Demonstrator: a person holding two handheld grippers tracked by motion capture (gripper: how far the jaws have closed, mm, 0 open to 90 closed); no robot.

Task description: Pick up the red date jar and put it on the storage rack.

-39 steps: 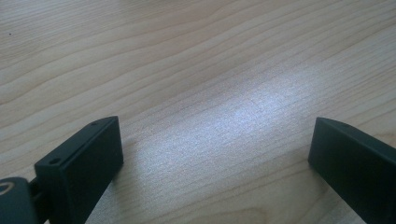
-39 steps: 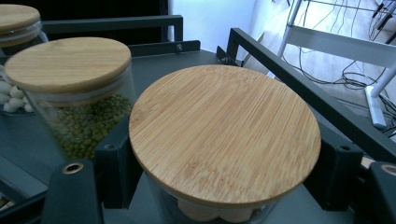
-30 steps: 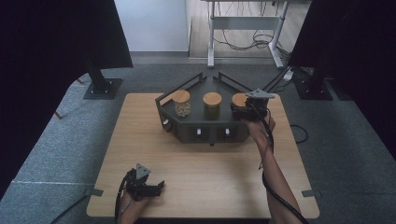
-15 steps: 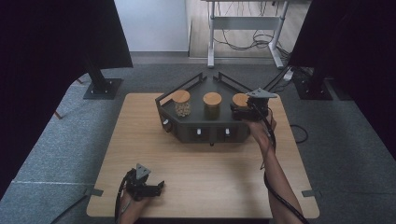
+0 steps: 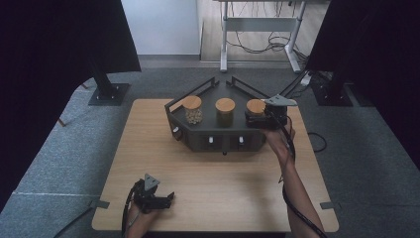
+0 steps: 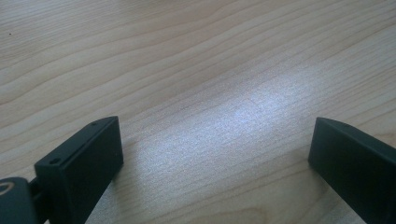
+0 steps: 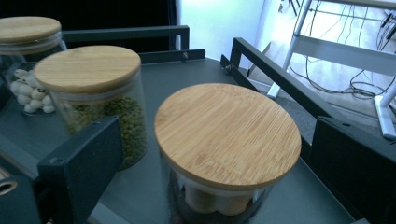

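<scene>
**Right claw open around the end jar**

Your right claw sits at the right end of the black rack, upper middle of the high view. Its jaws have just been opening and now stand wide, one on each side of the right jar, with no pad pressing on it. That jar stands upright on the rack's grey deck, low and centre in the right gripper view, just beside the middle jar of green beans; the left jar of pale beans is at the upper left.

Expect the right jar to be stiff, fairly weighty for its size, and breakable: clear glass walls, smooth and likely slippery. The bamboo lid probably only rests on top, so don't lift by it. Take hold of the glass body below the lid, jaws square across the widest part, and close gently.

Your left claw rests on the tabletop at the lower left, jaws wide apart and holding nothing.
</scene>
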